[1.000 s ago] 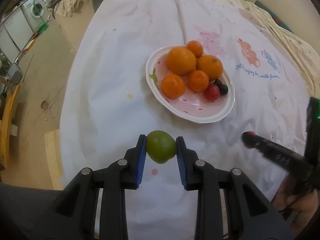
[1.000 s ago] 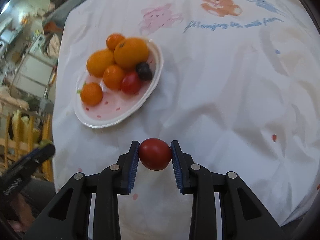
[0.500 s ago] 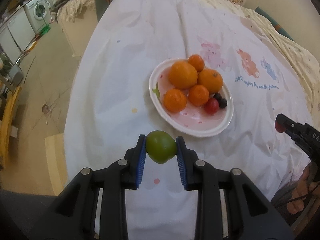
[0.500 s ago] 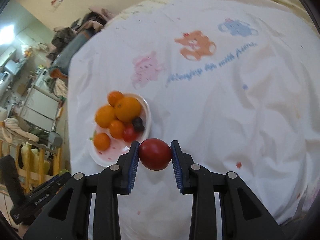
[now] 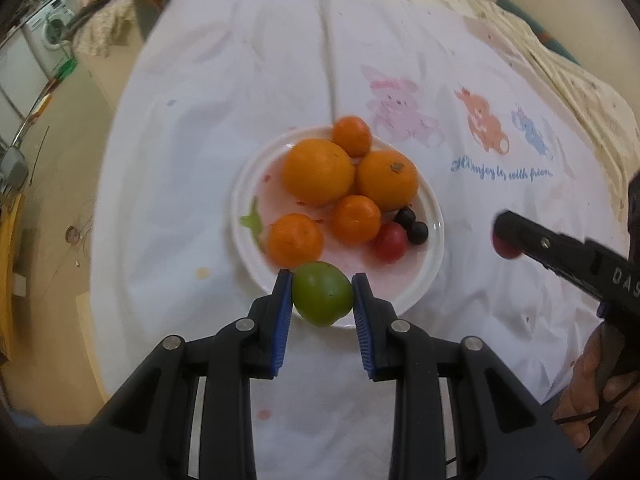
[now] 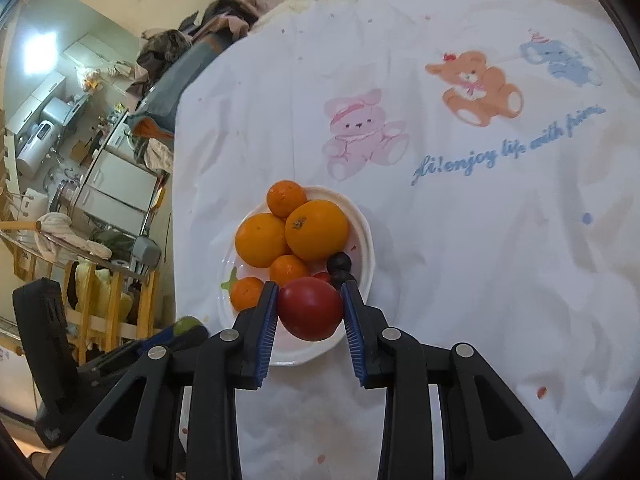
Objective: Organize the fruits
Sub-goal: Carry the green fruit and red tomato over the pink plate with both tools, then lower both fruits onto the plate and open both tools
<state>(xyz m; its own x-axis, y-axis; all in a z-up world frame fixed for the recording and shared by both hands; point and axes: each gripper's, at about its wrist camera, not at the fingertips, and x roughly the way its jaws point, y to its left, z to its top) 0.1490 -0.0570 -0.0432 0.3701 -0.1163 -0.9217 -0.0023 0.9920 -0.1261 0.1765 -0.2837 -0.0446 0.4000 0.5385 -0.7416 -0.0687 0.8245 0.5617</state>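
Note:
A white plate (image 5: 434,216) on the white cloth holds several oranges (image 5: 318,172), a small red fruit (image 5: 390,242) and two dark berries (image 5: 412,226). My left gripper (image 5: 322,298) is shut on a green fruit (image 5: 322,298), held above the plate's near rim. My right gripper (image 6: 310,308) is shut on a red tomato (image 6: 310,308), held above the near part of the plate (image 6: 366,236). The right gripper also shows at the right of the left wrist view (image 5: 506,238). The left gripper with the green fruit (image 6: 186,325) shows at lower left in the right wrist view.
The white cloth (image 6: 480,220) with bear prints covers a bed or table. Its left edge drops to a floor with a washing machine (image 5: 52,32), shelves and clutter (image 6: 100,184). A hand (image 5: 592,384) holds the right gripper at lower right.
Both grippers have moved toward the plate with their fruits still held. The green fruit now hangs over the plate's near rim, and the tomato is over the plate.

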